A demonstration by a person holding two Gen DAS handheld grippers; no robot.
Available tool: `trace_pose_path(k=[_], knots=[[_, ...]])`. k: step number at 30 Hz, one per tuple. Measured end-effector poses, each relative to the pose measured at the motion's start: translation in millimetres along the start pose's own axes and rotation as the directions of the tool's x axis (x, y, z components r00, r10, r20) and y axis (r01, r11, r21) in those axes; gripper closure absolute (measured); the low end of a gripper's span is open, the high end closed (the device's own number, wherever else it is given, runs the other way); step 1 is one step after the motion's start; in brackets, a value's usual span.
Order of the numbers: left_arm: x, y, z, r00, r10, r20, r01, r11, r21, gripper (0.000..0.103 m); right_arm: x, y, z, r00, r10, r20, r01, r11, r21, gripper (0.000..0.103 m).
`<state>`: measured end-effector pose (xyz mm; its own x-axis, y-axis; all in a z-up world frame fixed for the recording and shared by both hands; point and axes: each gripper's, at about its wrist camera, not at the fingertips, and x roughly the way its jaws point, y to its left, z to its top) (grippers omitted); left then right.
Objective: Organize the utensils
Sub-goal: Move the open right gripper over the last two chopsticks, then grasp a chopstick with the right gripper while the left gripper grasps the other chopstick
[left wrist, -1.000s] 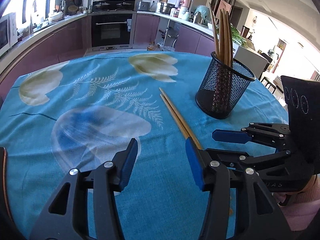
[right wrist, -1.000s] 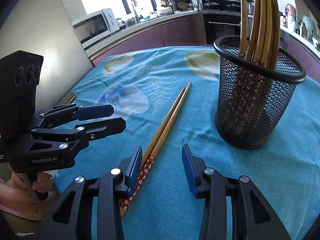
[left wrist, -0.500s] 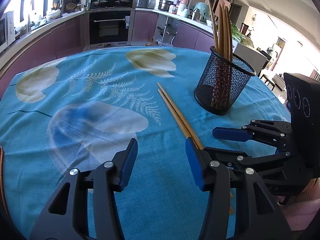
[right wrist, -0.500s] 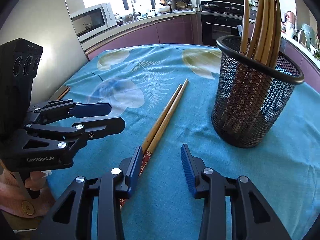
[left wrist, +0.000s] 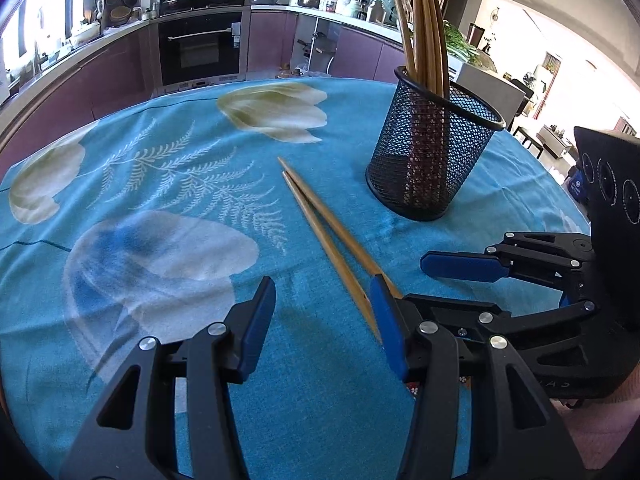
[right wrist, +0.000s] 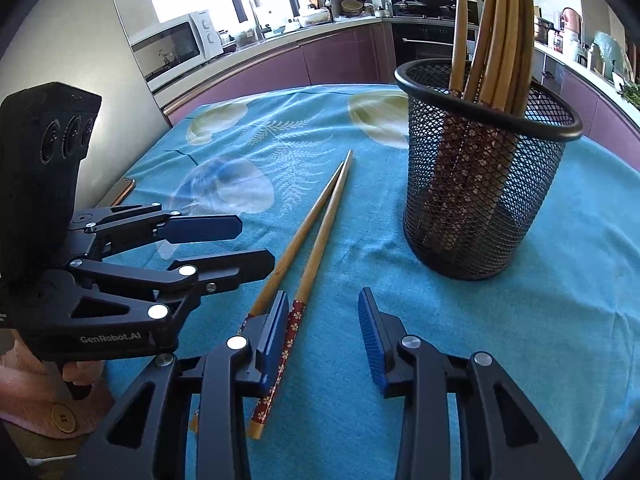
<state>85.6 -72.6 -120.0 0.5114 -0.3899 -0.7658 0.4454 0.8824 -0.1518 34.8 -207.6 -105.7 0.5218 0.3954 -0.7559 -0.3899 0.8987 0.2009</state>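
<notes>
Blue-clothed table [right wrist: 520, 340] fills my view, mesh holder [right wrist: 480, 184] upper right. My right hand-held gripper [right wrist: 324, 328] is closing, empty, over the loose chopsticks [right wrist: 316, 236] at centre: light, stiff, slippery; probably grip the patterned ends. Left hand-held gripper [left wrist: 322, 320] half-open, empty.

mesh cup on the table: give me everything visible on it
The mesh cup is a black round holder of what looks like wire mesh, with a solid rolled rim and a slight taper toward its base. It stands upright on the blue floral tablecloth, beyond and beside the two loose chopsticks, not touching them. Several wooden chopsticks stand in it, leaning on the rim, patterned ends down, visible through the mesh. Neither gripper touches it.
</notes>
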Motion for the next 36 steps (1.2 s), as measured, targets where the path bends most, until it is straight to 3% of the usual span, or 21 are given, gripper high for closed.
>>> trace_pose_path(k=[9, 18, 22, 25, 34, 36], knots=[[13.2, -4.5, 7.0, 0.999, 0.009, -0.032, -0.008, 1.000, 0.016, 0.060, -1.2, -1.9, 0.1, 1.000, 0.005, -0.001, -0.005, 1.000, 0.007, 0.069], [9.3, 1.6, 9.3, 0.999, 0.011, -0.048, -0.010, 1.000, 0.025, 0.087, 4.6, 0.2, 7.1, 1.000, -0.010, 0.001, 0.010, 1.000, -0.004, 0.069], [7.2, 5.9, 9.3, 0.999, 0.025, -0.046, -0.024, 1.000, 0.016, 0.087, 11.3, 2.9, 13.9, 1.000, -0.016, 0.004, 0.017, 1.000, -0.011, 0.070], [7.1, 10.8, 10.5, 0.998, 0.030, -0.048, -0.030, 1.000, 0.000, 0.076, 16.7, 5.5, 19.6, 1.000, -0.022, 0.006, 0.022, 1.000, -0.017, 0.070], [15.5, 15.8, 16.1, 0.998, 0.039, -0.058, -0.039, 0.999, 0.003, 0.078, 25.1, 3.1, 32.0, 0.999, -0.038, 0.008, 0.038, 0.999, -0.004, 0.080], [15.7, 15.6, 16.8, 0.997, 0.042, -0.059, -0.041, 0.999, 0.006, 0.082, 25.0, 2.1, 32.4, 0.999, -0.042, 0.009, 0.042, 0.999, 0.003, 0.084]])
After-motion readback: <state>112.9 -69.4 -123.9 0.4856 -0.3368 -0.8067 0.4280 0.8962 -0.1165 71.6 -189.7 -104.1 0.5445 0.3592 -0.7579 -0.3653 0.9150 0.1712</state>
